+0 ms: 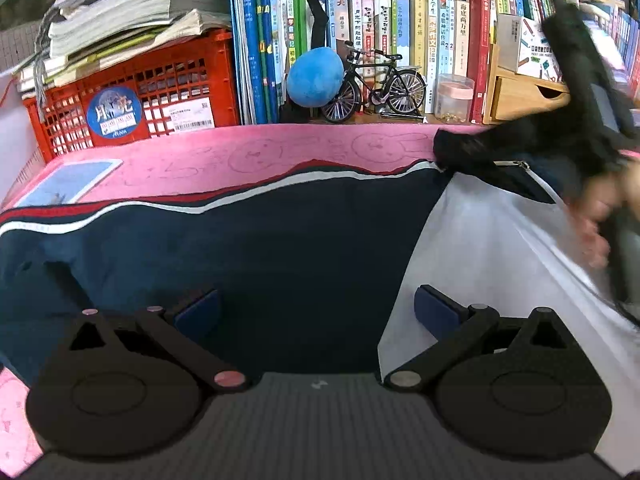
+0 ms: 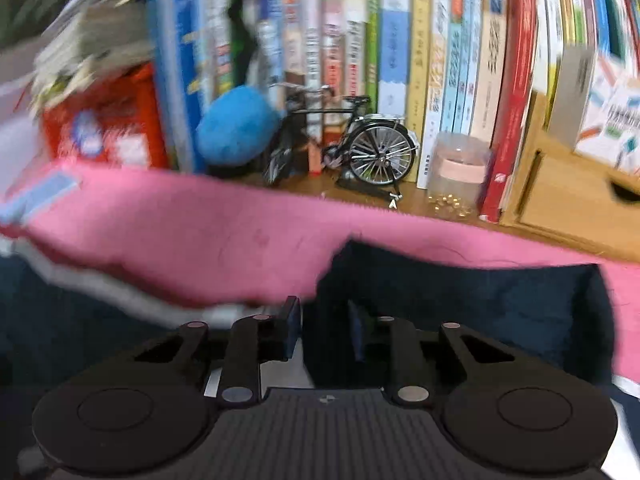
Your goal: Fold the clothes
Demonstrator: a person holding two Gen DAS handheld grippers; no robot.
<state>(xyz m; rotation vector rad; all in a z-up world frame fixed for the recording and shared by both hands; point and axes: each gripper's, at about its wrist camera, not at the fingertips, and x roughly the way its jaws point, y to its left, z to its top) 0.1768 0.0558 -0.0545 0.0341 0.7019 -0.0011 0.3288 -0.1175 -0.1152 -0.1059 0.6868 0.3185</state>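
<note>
A pink cloth with faint rabbit outlines (image 1: 256, 156) covers the work surface, which abuts a crowded shelf of upright books (image 1: 404, 36); before it stand a red plastic crate (image 1: 132, 92), a blue plush ball (image 1: 315, 76), a miniature black bicycle (image 1: 374, 84) and a wooden drawer box (image 1: 520, 96). The navy garment with red and white stripes (image 1: 248, 248) lies spread on the cloth. Left gripper (image 1: 316, 312): jaws wide apart above the garment. Right gripper (image 2: 324, 328): jaws narrowed on a navy fold with white lining.

left claw (image 1: 316, 312): jaws wide apart | right claw (image 2: 324, 330): jaws narrowed
</note>
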